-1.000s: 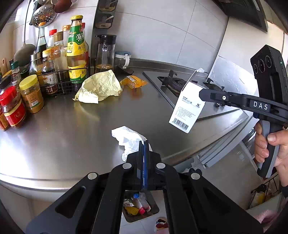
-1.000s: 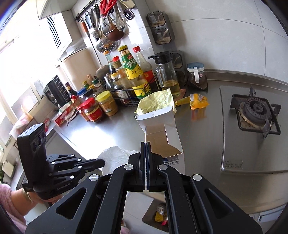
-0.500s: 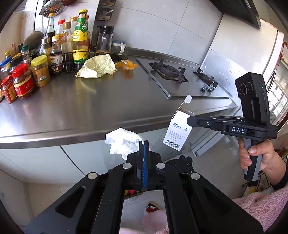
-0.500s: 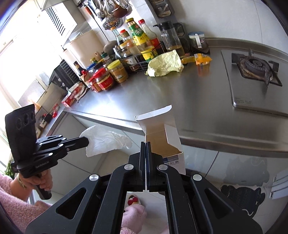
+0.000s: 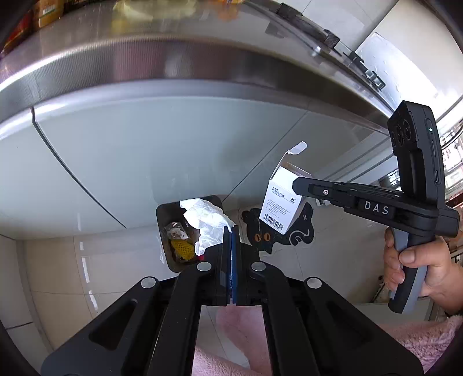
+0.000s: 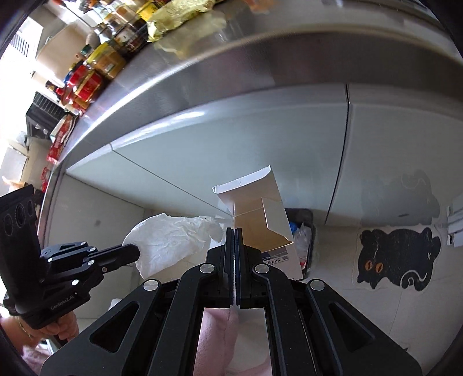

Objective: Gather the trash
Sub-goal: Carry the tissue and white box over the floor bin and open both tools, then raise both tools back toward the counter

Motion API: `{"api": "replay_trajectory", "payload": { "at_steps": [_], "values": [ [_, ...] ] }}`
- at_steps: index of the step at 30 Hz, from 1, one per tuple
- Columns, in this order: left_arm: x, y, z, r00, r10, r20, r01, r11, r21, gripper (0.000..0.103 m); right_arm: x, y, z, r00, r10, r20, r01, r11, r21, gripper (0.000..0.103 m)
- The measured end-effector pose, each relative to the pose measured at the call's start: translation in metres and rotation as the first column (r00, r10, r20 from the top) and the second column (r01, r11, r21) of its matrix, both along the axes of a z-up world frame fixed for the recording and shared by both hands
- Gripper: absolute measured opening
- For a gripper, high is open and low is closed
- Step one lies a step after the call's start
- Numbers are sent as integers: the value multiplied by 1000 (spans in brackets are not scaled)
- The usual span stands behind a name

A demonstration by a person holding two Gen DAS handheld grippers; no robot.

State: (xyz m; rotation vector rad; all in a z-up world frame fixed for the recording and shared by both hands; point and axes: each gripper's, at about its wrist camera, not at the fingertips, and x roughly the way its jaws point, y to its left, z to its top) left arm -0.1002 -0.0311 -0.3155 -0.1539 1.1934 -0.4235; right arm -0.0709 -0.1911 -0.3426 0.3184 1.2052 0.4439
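My left gripper (image 5: 231, 231) is shut on a crumpled white tissue (image 5: 207, 221) and holds it just above a dark trash bin (image 5: 165, 219) on the floor, which holds several scraps. The tissue also shows in the right wrist view (image 6: 170, 238). My right gripper (image 6: 234, 232) is shut on an open white cardboard box (image 6: 260, 214), held over the same bin (image 6: 306, 219). The box, with a barcode, shows in the left wrist view (image 5: 282, 206), to the right of the bin, pinched by the right gripper (image 5: 298, 183).
The steel counter edge (image 5: 173, 63) hangs above, with pale cabinet doors (image 5: 144, 150) below it. A black cat-shaped mat (image 6: 396, 260) lies on the tiled floor right of the bin. Yellow paper (image 6: 179, 14) and jars (image 6: 86, 81) stay on the counter.
Both grippers have dropped from counter height to below the counter edge and tilted down toward the floor bin, carrying the tissue and the box with them.
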Motion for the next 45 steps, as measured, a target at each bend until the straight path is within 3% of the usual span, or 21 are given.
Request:
{"api": "replay_trajectory", "payload": {
  "at_steps": [8,16,22,27,29,31,33,34,35,37,40,43,45],
  "values": [
    [18,-5,-89,993,45,-113,-42,999,28,0,18,8,-77,992,-64,-110,63,998,-12,2],
    [30,-8,-155,982,65,-177,-55,997,61,0,36,13,-140,964,-153,-218,153,988,-18,2],
    [35,-12,-184,976,60,-209,-51,998,46,0,42,26,-161,956,-149,-252,150,989,-17,3],
    [37,-14,-191,970,68,-233,-58,997,52,0,51,34,-164,952,-156,-262,162,987,-2,6],
    [39,-11,-194,968,73,-240,-63,997,52,10,55,37,-164,953,-159,-258,160,987,-16,6],
    [41,-9,-193,966,80,-245,-71,996,47,31,58,38,-165,950,-164,-266,163,986,-26,7],
    [40,-7,-192,965,87,-246,-77,996,51,43,60,36,-167,944,-178,-278,177,984,-30,8],
    [40,-6,-191,965,88,-246,-78,996,51,48,60,35,-167,940,-187,-285,186,982,-30,12],
    [39,-6,-192,965,89,-248,-79,996,53,51,59,34,-167,937,-195,-289,196,980,-25,40],
    [39,-3,-189,963,93,-252,-82,995,53,63,57,29,-161,939,-223,-262,224,974,-28,82],
    [37,0,-180,964,97,-247,-91,995,37,88,54,28,-152,945,-205,-256,200,979,-45,84],
    [31,3,-164,967,99,-233,-96,995,24,95,49,24,-136,954,-191,-231,178,981,-72,98],
    [31,4,-150,970,93,-224,-93,996,14,95,45,22,-122,962,-171,-214,156,984,-85,100]
  ]
}}
